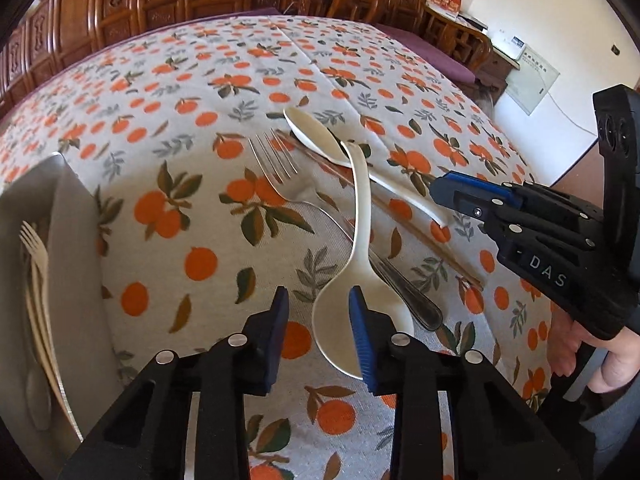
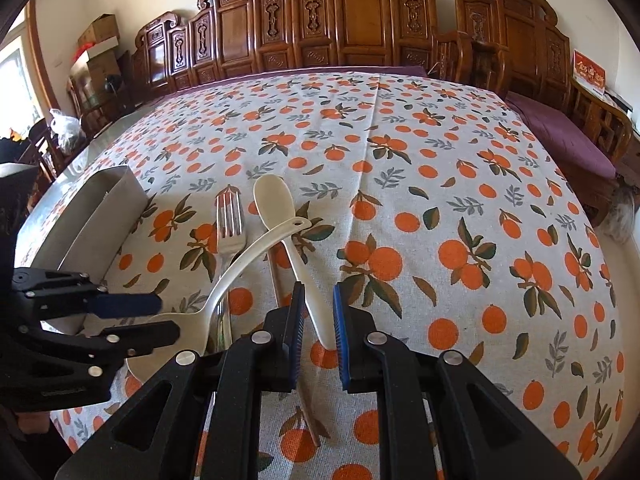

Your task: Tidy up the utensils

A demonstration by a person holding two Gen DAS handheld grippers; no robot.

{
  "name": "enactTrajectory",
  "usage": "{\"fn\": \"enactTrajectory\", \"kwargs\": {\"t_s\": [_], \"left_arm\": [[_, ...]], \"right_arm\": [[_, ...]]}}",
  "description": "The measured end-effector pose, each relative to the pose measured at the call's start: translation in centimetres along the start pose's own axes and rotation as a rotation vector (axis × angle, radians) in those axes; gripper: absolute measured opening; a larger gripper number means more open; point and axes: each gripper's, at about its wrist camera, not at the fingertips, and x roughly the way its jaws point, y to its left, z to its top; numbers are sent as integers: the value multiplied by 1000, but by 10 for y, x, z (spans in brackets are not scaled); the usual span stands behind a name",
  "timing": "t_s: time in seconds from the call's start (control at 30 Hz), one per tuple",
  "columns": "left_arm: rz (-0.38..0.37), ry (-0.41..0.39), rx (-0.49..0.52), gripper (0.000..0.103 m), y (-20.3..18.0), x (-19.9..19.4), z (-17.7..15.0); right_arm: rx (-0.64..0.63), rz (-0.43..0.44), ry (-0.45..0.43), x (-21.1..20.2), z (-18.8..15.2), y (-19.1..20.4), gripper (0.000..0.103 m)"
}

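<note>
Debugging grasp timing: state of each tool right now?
Left tool: open, near spoon bowl partly between its fingers, not pinched.
Right tool: narrowly open around far spoon handle, no pad contact visible.

White letters "DAS" on the black body of the right claw [image 1: 444,196], right side of left-wrist frame. Red sign [image 1: 445,0], upper right, and wall chart [image 1: 534,80]: print illegible.

A: I get bright, even daylight on the desk [image 2: 400,168], glare from a window [image 2: 16,80] at far left.

B: Same here. Soft shadows, strong fisheye bending, dark corners; my left tool [image 1: 318,320] looks slightly blurred.
</note>
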Motion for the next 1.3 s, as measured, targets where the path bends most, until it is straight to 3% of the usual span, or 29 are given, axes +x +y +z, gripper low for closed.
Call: {"fn": "enactTrajectory", "kwargs": {"t_s": [0.1, 0.17, 0.27, 0.63, 1.03, 1.13, 1.3], "left_arm": [[-15, 0, -15, 18, 2, 2, 0], [-38, 2, -34, 7, 5, 1, 0], [-61, -13, -44, 4, 7, -5, -1], [-46, -99, -68, 4, 18, -43, -1], [5, -149, -51, 4, 26, -66, -1], [17, -160, -51, 4, 29, -72, -3], [37, -186, -60, 4, 39, -88, -7]], "right_arm": [[-6, 0, 5, 2, 0, 2, 16], [-11, 1, 7, 2, -1, 3, 16], [-19, 3, 14, 4, -2, 5, 16], [-66, 27, 44, 10, -6, 17, 16], [-106, -8, 86, 24, -8, 26, 16], [-122, -5, 88, 25, -8, 30, 8], [-153, 33, 95, 24, -10, 43, 6]]}}
